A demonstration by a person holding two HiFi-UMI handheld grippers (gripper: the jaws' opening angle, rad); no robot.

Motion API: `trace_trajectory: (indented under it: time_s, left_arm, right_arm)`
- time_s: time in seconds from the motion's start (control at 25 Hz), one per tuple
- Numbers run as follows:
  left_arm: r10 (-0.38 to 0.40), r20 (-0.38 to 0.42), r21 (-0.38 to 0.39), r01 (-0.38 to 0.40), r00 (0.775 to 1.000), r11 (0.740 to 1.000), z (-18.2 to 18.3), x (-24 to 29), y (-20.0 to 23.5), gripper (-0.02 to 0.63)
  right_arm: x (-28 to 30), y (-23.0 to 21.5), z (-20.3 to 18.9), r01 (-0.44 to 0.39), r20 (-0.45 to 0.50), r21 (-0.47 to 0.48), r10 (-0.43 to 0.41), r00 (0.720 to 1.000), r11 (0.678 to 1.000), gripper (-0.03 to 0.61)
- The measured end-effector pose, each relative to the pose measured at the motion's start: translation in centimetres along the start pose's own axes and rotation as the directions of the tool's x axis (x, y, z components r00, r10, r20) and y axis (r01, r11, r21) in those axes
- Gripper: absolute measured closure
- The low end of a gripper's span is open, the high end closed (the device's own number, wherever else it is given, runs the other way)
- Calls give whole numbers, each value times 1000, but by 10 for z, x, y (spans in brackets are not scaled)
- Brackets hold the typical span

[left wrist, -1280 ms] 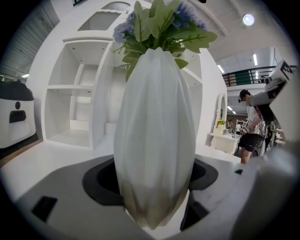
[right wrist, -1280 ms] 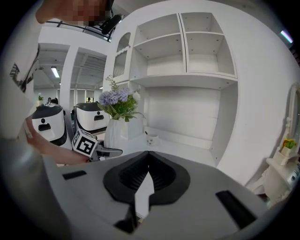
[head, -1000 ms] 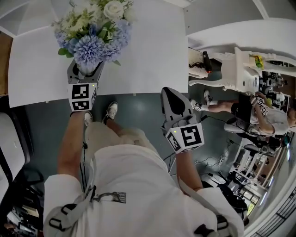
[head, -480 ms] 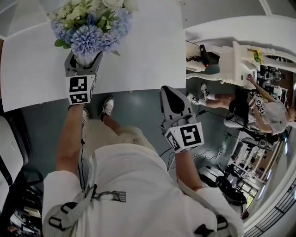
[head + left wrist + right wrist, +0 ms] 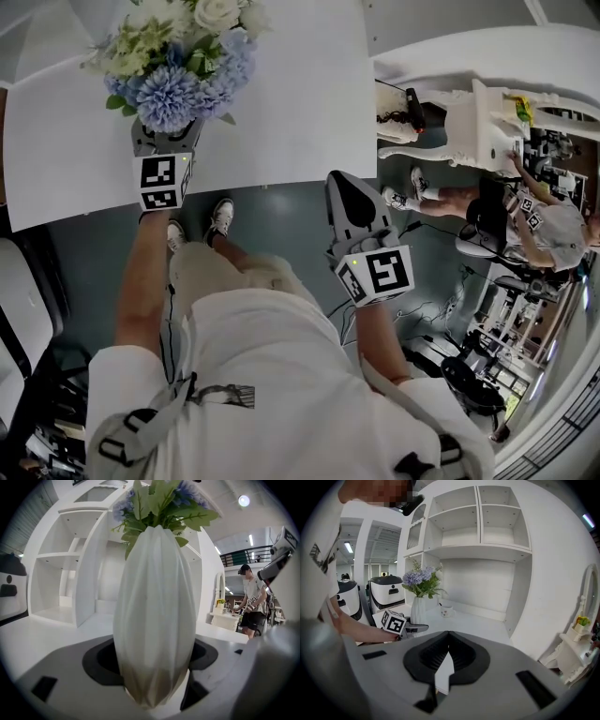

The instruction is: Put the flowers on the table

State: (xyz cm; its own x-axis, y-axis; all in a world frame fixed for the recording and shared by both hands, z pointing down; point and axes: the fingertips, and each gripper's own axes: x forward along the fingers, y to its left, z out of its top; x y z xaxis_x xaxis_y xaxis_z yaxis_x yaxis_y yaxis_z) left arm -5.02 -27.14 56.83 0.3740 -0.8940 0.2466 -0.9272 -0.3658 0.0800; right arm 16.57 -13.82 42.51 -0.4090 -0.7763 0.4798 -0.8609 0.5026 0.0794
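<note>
White ribbed vase [image 5: 154, 611] is clamped low on its body by the left gripper [image 5: 167, 141], jaws spread wide, over the near edge of the white table [image 5: 300, 122]. The vase holds blue and white flowers [image 5: 178, 56]. The right gripper [image 5: 349, 192] is closed, empty and off the table. A cup [image 5: 446, 611] stands beyond the vase, below white shelves [image 5: 478, 531].

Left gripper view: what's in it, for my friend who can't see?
A tall ribbed white vase fills the middle, gripped by the left tool. Green leaves and purple flowers poke out on top; white shelves stand behind.
</note>
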Motion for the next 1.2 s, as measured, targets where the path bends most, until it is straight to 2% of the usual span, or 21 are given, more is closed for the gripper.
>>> trace_trajectory:
  time_s: [0.12, 0.4, 0.68, 0.92, 1.2]
  left_arm:
    - [-1, 2, -4, 1, 1000, 1000, -2, 3, -1, 244]
    - [-21, 14, 43, 20, 1000, 999, 2, 10, 8, 244]
    - [-28, -13, 59, 28, 1000, 998, -2, 20, -4, 244]
    - [-19, -26, 73, 21, 999, 997, 6, 18, 5, 244]
    - [-11, -8, 74, 11, 1000, 997, -1, 14, -6, 244]
  right_arm:
    - [3, 0, -1, -3, 4, 1, 3, 1000, 1000, 569]
    - [13, 3, 8, 4, 7, 3, -4, 1000, 1000, 569]
    - [13, -10, 4, 1, 15, 14, -2, 1000, 1000, 569]
    - [13, -3, 12, 2, 24, 23, -3, 1000, 1000, 569]
    - [-5, -8, -7, 13, 23, 30, -14, 1000, 999, 569]
